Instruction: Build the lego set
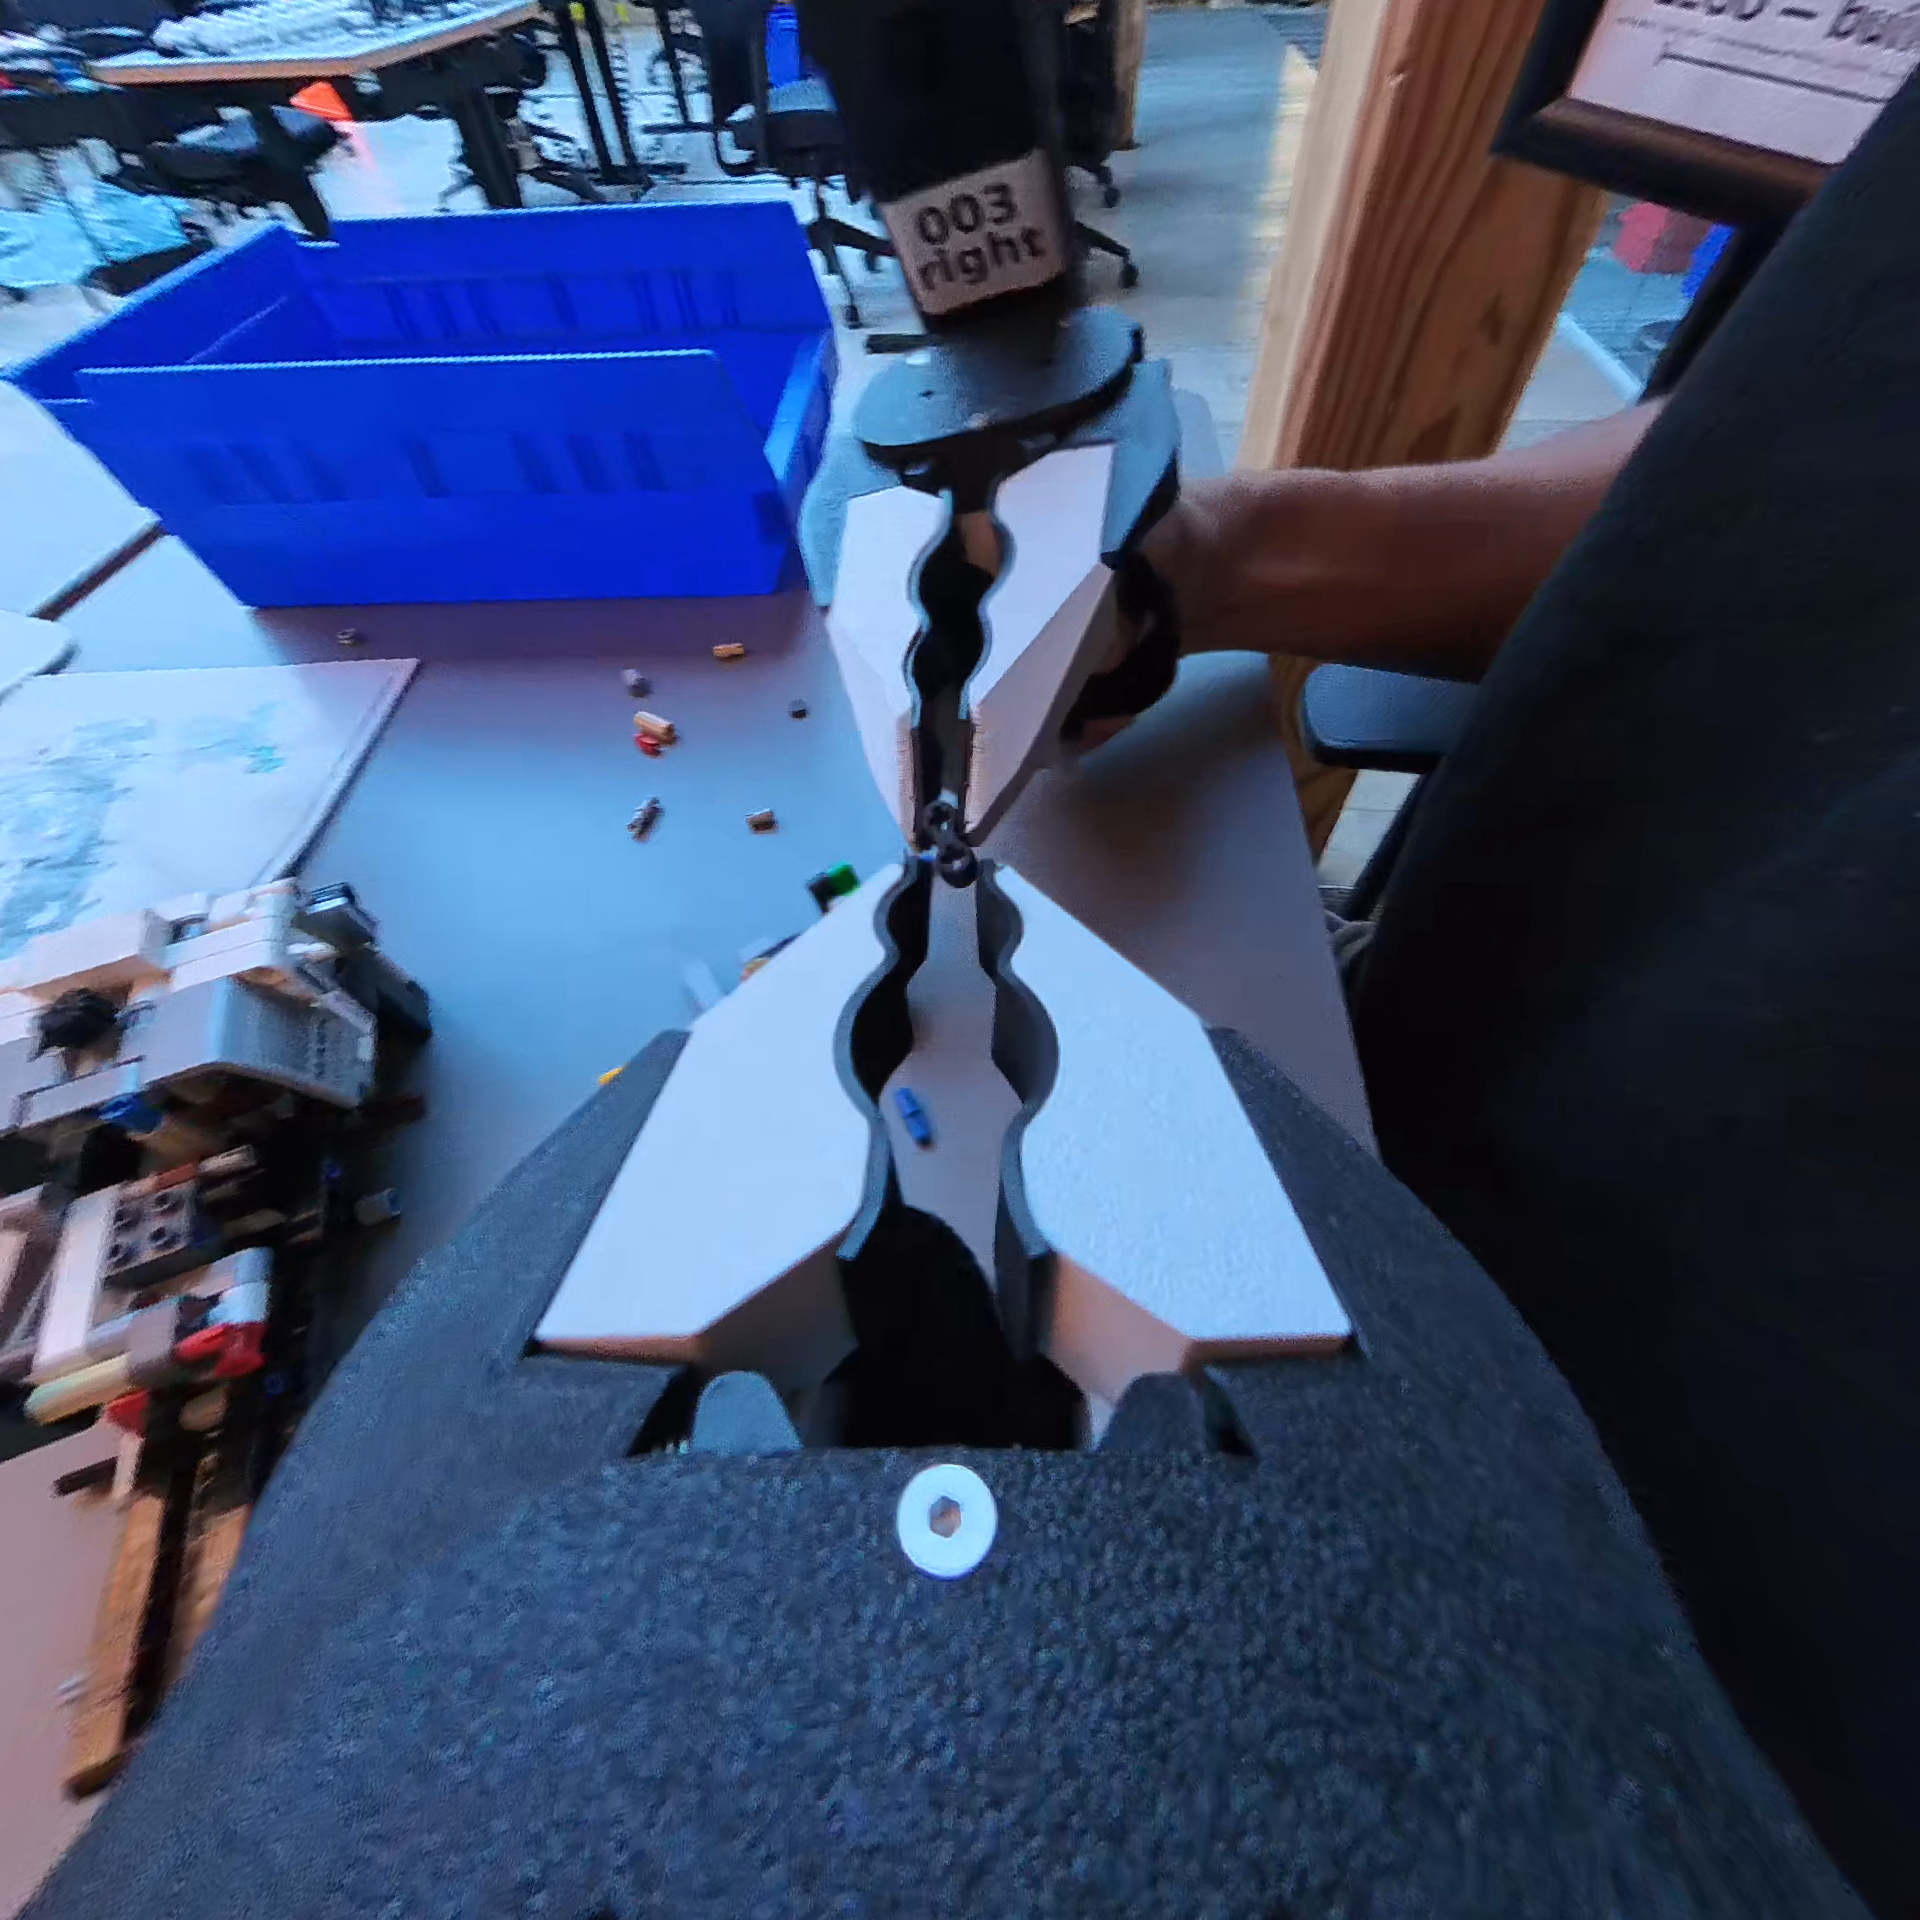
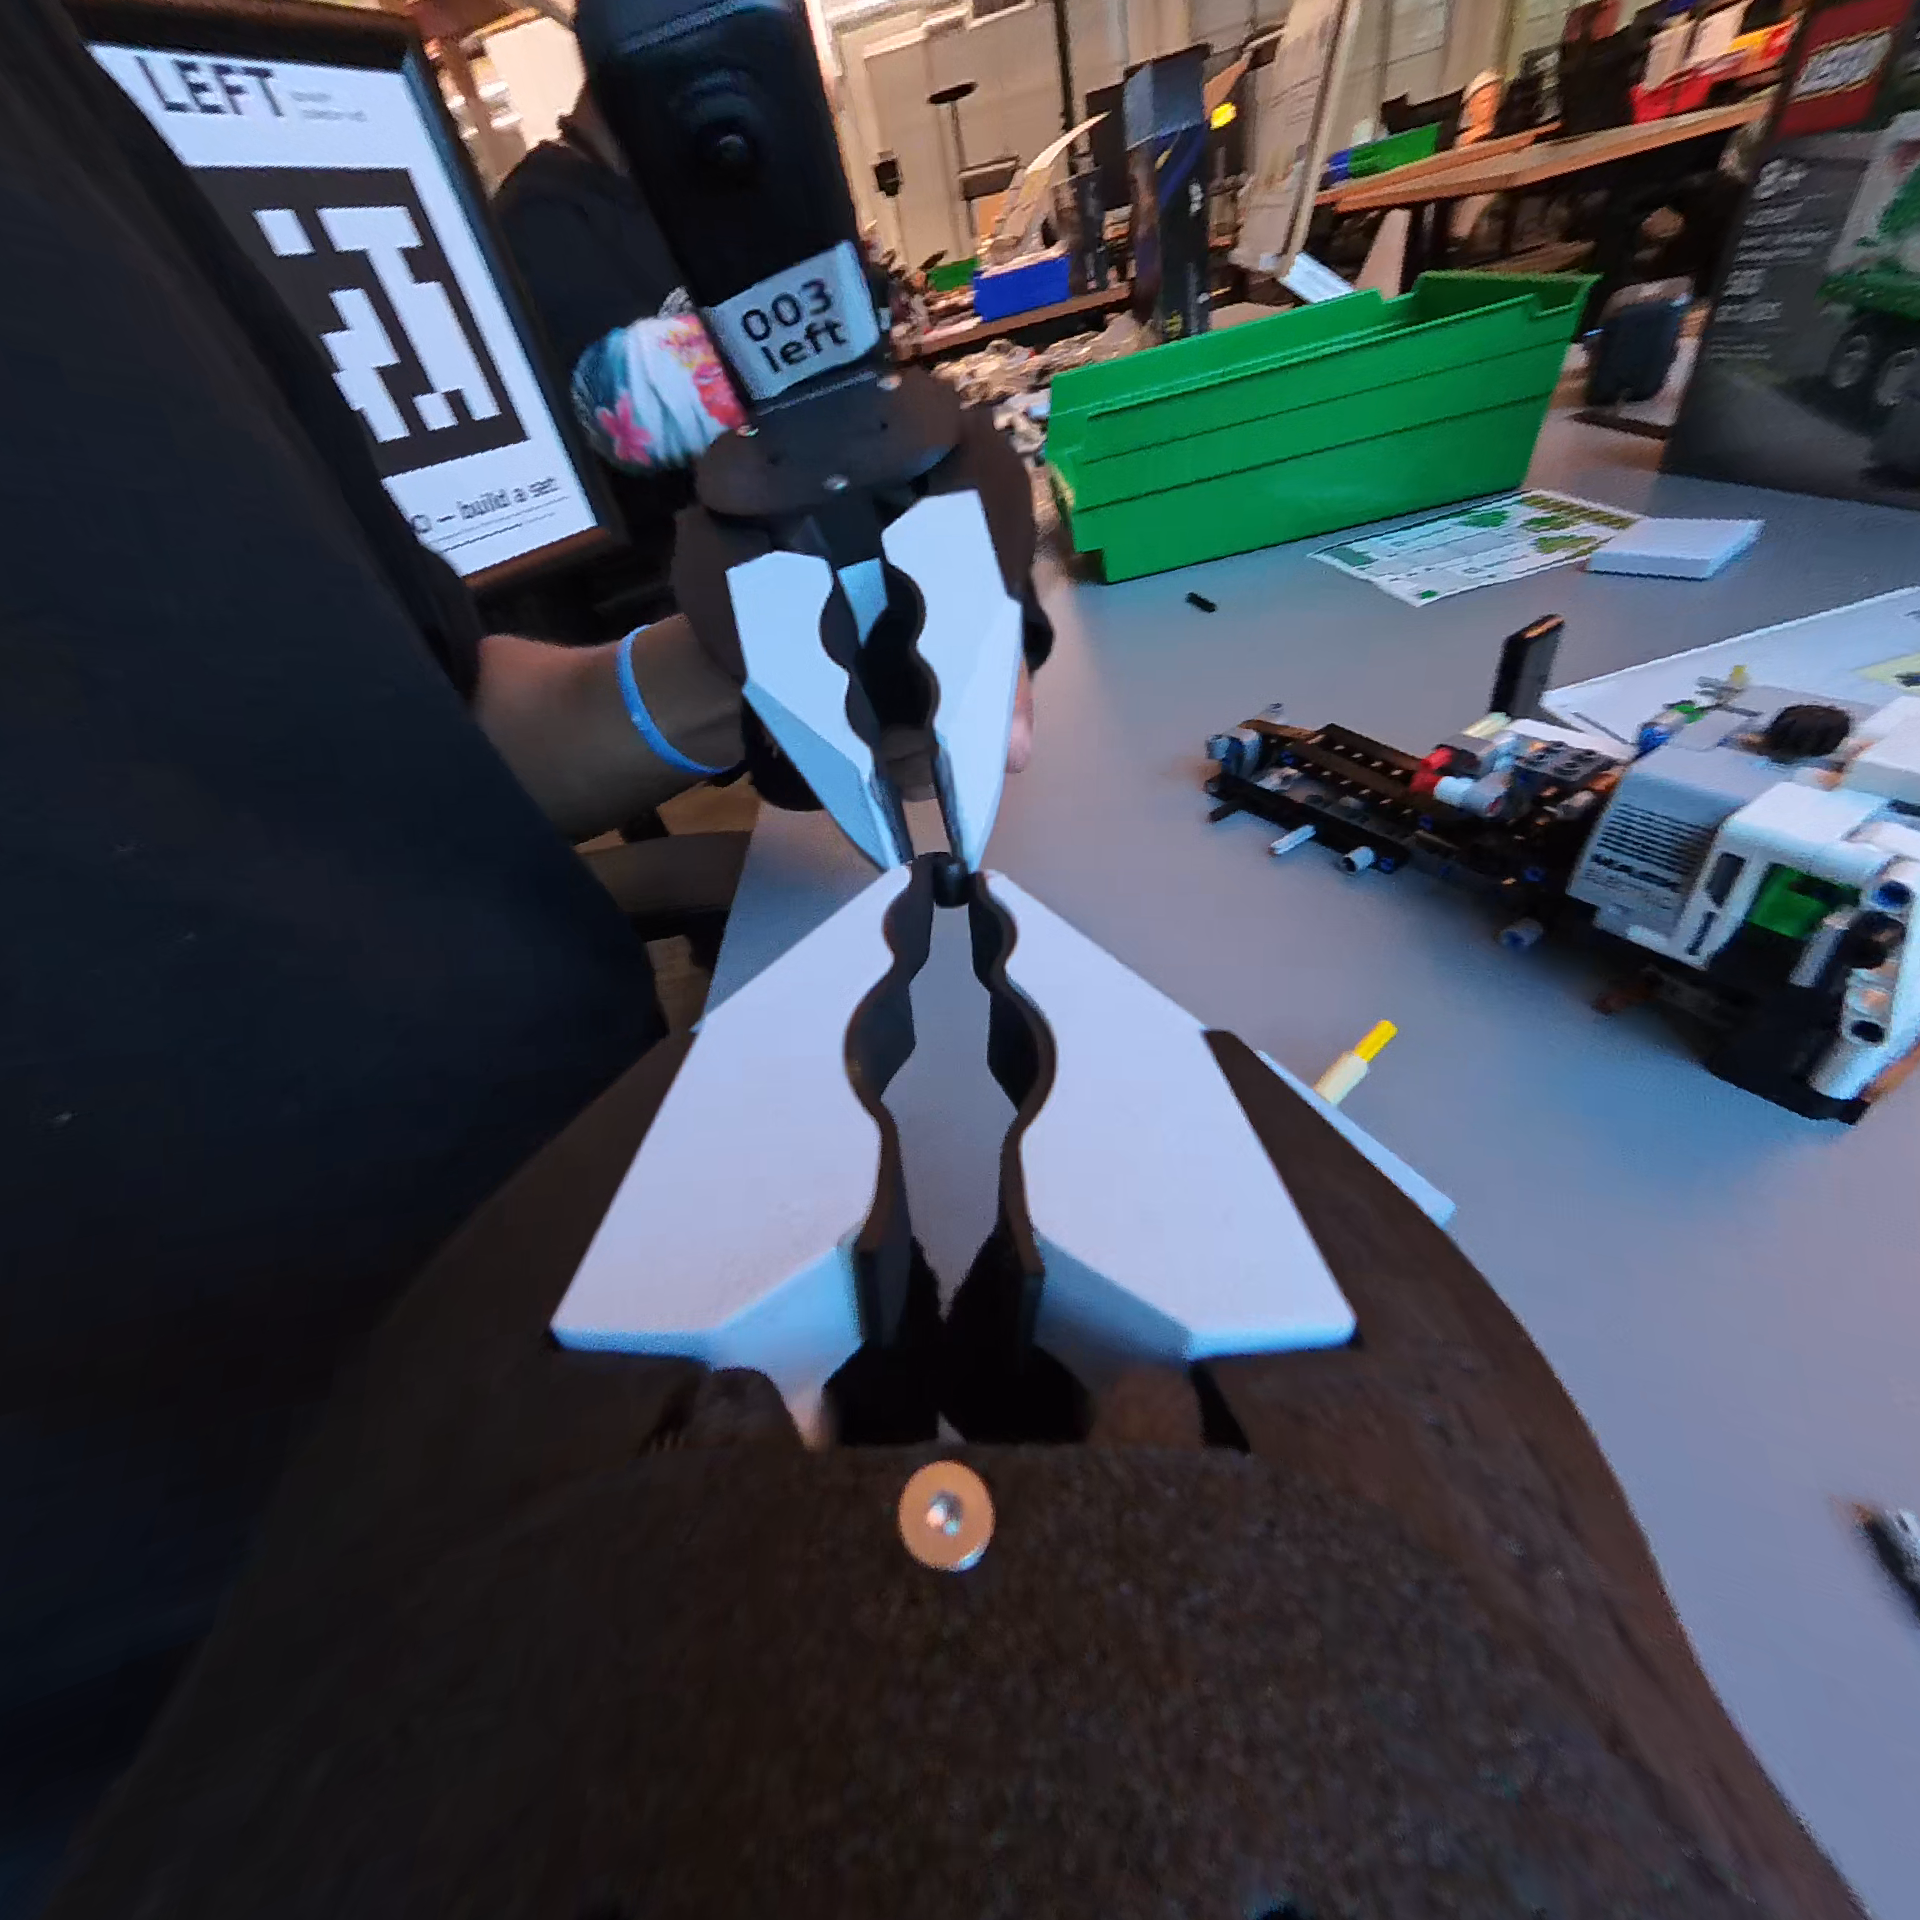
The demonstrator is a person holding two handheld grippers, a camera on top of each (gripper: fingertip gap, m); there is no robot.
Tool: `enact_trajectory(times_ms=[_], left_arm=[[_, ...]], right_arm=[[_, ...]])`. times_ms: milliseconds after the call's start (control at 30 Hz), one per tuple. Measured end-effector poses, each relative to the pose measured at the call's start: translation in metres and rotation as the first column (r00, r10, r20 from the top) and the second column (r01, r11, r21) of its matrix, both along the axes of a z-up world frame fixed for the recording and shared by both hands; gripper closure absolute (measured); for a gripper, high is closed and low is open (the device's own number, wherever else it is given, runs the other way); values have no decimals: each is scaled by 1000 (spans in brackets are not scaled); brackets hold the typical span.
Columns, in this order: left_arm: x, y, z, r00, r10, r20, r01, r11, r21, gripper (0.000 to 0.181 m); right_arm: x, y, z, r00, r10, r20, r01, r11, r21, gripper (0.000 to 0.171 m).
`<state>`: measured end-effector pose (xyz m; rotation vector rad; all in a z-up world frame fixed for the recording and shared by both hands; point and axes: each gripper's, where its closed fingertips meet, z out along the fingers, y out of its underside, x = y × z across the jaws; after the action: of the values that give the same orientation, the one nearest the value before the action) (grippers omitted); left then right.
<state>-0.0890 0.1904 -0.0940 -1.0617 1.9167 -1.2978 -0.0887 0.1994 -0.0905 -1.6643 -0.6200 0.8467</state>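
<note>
Fingers of both the left gripper [image 1: 948,878] and right gripper [image 2: 948,883] pinch one tiny black plastic connector [image 1: 948,847] tip-to-tip; light, rigid, slippery, so grip its ends squarely

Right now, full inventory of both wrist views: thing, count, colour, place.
Small black piece: one, pinched between both grippers' tips, above the table edge.
Lego truck: one, white, grey and black, part built, on the grey table.
Loose pieces: several, mixed colours, scattered mid-table.
Blue pin: one, on the table under the left gripper.
Blue bin: one, far table edge.
Green bin: one, far side.
Instruction sheets: printed, near the green bin.
Left gripper: shut on the piece.
Right gripper: shut on the piece.
</note>
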Motion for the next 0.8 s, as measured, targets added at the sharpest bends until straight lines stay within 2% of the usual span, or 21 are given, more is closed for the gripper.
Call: enact_trajectory(times_ms=[100, 200, 267, 367, 500, 600, 733, 767, 800], left_arm=[[5, 13, 1, 994, 95, 44, -98, 992, 75, 161], [6, 13, -1, 985, 112, 131, -143, 956, 257, 157], [5, 8, -6, 983, 79, 167, -138, 914, 381, 156], [2, 0, -11, 984, -2, 176, -79, 888, 453, 150], [-5, -13, -11, 981, -143, 130, 78, 909, 410, 149], [-5, -16, -4, 971, -205, 123, 143, 909, 391, 151], [1, -14, 2, 966, -214, 147, 129, 885, 447, 160], [2, -11, 2, 968, -203, 151, 111, 878, 465, 155], [3, -9, 1, 969, -195, 150, 103, 876, 471, 157]], right_arm=[[5, 8, -5, 996, -90, -15, 90, 995, -35, 165], [1, 8, -3, 983, -87, -164, 64, 988, -143, 165], [-1, 5, 1, 961, -46, -273, -10, 980, -199, 166], [-9, -7, -2, 933, 94, -347, -198, 940, -277, 166], [-8, -10, -9, 952, 228, -205, -281, 918, -280, 165], [-8, -12, -9, 937, 338, -89, -348, 884, -311, 165], [-12, -12, -5, 896, 432, -103, -439, 825, -356, 165], [-12, -12, -7, 890, 444, -101, -448, 816, -365, 165], [-12, -11, -9, 889, 447, -99, -450, 815, -366, 165]])
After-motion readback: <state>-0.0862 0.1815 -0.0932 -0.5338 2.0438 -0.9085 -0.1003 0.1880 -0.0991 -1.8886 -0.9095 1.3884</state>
